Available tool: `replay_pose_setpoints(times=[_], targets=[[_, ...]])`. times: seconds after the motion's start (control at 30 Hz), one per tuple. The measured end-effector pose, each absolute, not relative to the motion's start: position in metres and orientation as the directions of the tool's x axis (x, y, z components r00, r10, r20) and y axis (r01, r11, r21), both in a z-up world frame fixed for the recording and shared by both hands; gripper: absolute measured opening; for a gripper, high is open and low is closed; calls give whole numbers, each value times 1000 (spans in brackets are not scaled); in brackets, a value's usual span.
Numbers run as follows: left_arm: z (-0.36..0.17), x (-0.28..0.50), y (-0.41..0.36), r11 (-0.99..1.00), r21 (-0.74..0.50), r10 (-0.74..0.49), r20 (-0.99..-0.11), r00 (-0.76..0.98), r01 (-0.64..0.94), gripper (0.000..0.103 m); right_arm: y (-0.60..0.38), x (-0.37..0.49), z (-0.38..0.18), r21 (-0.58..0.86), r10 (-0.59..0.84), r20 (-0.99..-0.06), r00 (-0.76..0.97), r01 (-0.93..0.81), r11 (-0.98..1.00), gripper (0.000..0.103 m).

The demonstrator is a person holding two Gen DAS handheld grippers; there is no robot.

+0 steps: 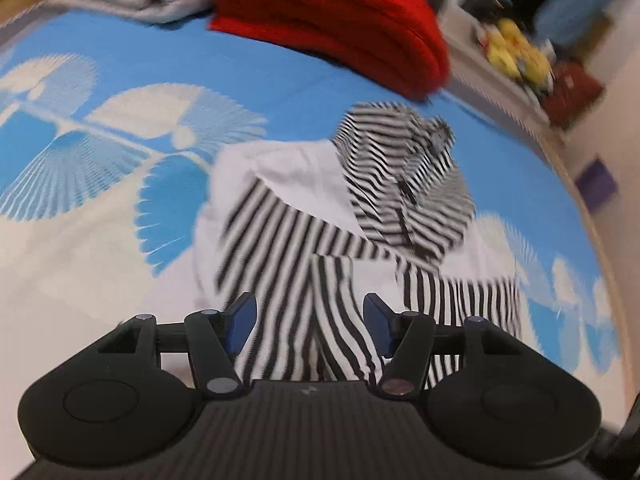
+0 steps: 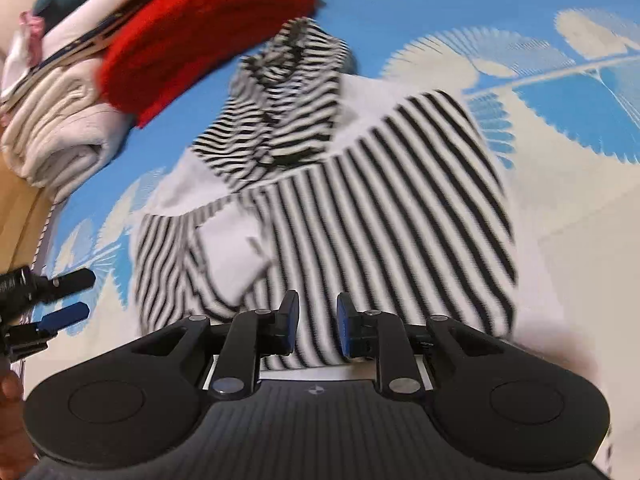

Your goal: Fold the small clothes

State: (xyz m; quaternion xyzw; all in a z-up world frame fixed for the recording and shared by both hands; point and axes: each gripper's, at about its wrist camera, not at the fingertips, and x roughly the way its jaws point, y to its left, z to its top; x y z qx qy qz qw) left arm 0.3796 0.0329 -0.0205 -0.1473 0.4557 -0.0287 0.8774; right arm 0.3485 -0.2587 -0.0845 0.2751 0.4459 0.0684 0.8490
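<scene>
Surface: blue cloth cover with white fan-leaf print (image 1: 132, 128), flat and smooth, laid over a wooden table edge (image 2: 16, 200). Room beyond is blurred; yellow objects (image 1: 516, 52) at 1 o'clock in the left view. Black-and-white striped knit garment with white panels (image 1: 344, 220) lies rumpled mid-cover, partly folded. Behind it at 12 o'clock, a folded red knit garment (image 1: 340, 20), thick and ribbed, beside a folded cream cloth (image 2: 60, 136). Left gripper (image 1: 310, 324) wide open over stripes, holding nothing. Right gripper (image 2: 318, 324) partly open, empty.
</scene>
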Motion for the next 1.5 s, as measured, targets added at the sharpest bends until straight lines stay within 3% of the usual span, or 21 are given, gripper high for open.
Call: replay_pose_setpoints(times=[0.27,0.47,0.53,0.57,0.6,0.63,0.7,0.73,0.87,1.0,1.13,1.23,1.27,1.37,1.5], targets=[[-50,380,-53,987,-109,-159,-795,585,120,65,-273,348,-98,574,402,-751,524,217,790,23],[-93,385,-92,976,53,-77,-825,559,212,72,-271,349,-103,604,446,-744,498,216,767,28],[-109,388,-89,978,106,-7,-846,533,182,62,-274,350,-109,592,437,-760,481,236,771,28],[-111,389,-80,986,102,14,-840,543,132,44,-275,351,-113,583,429,-771,471,251,773,28],[-107,390,-67,995,87,47,-829,558,45,16,-276,352,-116,575,421,-781,461,268,773,28],[-99,389,-50,993,73,112,-814,570,-92,19,-278,352,-120,573,419,-786,454,283,769,28],[-83,380,-12,949,-38,157,-806,571,-314,44,-282,353,-125,582,424,-788,447,314,750,28],[-78,375,1,925,-97,141,-811,567,-368,47,-282,354,-127,585,425,-788,446,323,744,28],[-76,365,37,844,-277,19,-840,542,-458,48,-278,354,-130,576,414,-795,443,340,743,29],[-90,372,61,787,-354,-78,-870,487,-506,47,-276,353,-130,573,406,-798,446,350,741,29],[-85,365,80,756,-338,-33,-875,483,-561,36,-272,352,-115,553,372,-797,476,326,767,29],[-85,370,85,763,-374,-87,-868,489,-528,19,-262,351,-95,519,334,-773,540,236,821,29],[-88,372,88,758,-377,-97,-872,480,-532,5,-262,352,-92,518,329,-766,553,227,825,29],[-83,372,97,743,-382,-75,-863,499,-550,6,-271,358,-103,523,319,-787,528,298,798,29],[-54,367,82,799,-408,-69,-792,607,-441,8,-290,358,-123,536,306,-808,503,414,736,29]])
